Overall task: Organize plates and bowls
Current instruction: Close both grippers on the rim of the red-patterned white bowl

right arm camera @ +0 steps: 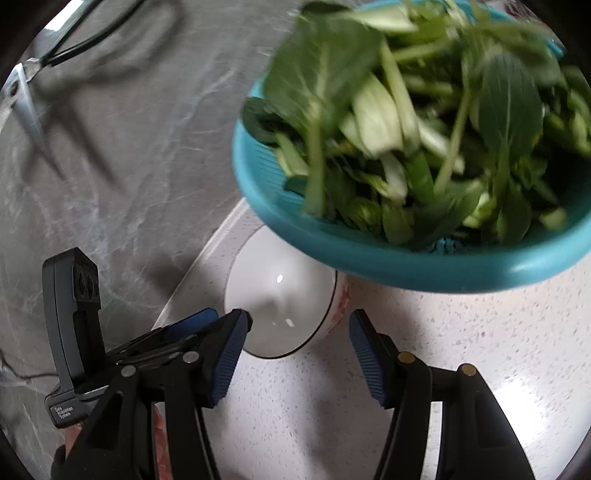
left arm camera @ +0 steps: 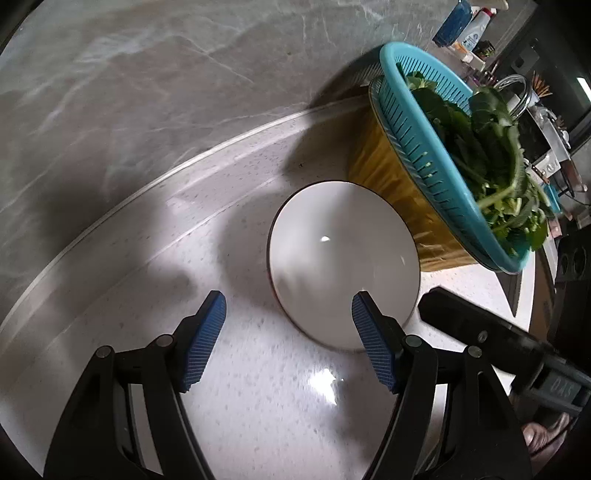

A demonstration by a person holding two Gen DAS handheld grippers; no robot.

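A white bowl with a thin dark rim stands on the speckled white counter, right beside a yellow bowl. My left gripper is open and empty, its right blue pad over the white bowl's near rim. In the right wrist view the white bowl lies just ahead of my right gripper, which is open and empty. The left gripper shows at the left of that view.
A teal colander full of leafy greens sits on the yellow bowl and overhangs the white bowl. A grey marble wall rises behind the counter. Bottles and kitchen clutter stand at the far right.
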